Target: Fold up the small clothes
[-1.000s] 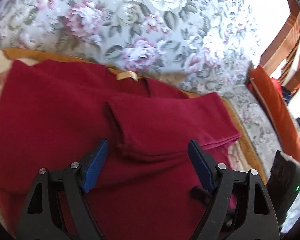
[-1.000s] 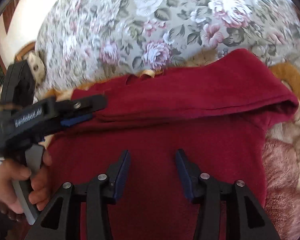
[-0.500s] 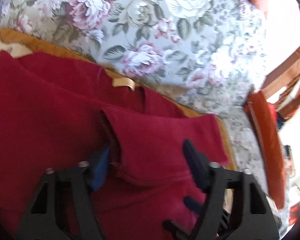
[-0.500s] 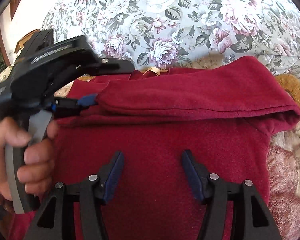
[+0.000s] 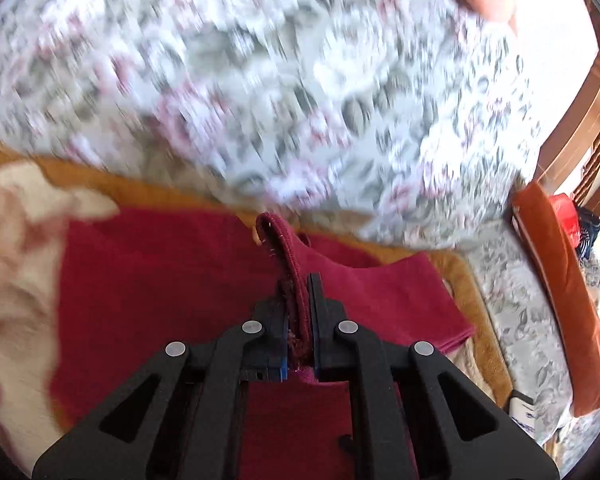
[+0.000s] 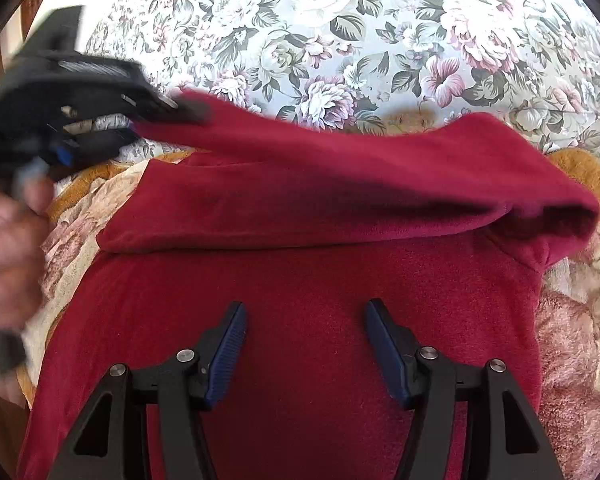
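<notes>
While the dark red sweater (image 6: 300, 320) lies flat on a plush patterned blanket (image 6: 572, 320), its sleeve cuff (image 5: 290, 264) is pinched and raised in the clenched left gripper (image 5: 298, 312). Jaws apart and holding nothing, the right gripper (image 6: 304, 344) hovers over the sweater's body. Behind both spreads a floral bedcover (image 6: 340, 40).

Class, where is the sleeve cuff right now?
In the left wrist view, the cuff sits centre frame, pinched in the left gripper, above the red top.
</notes>
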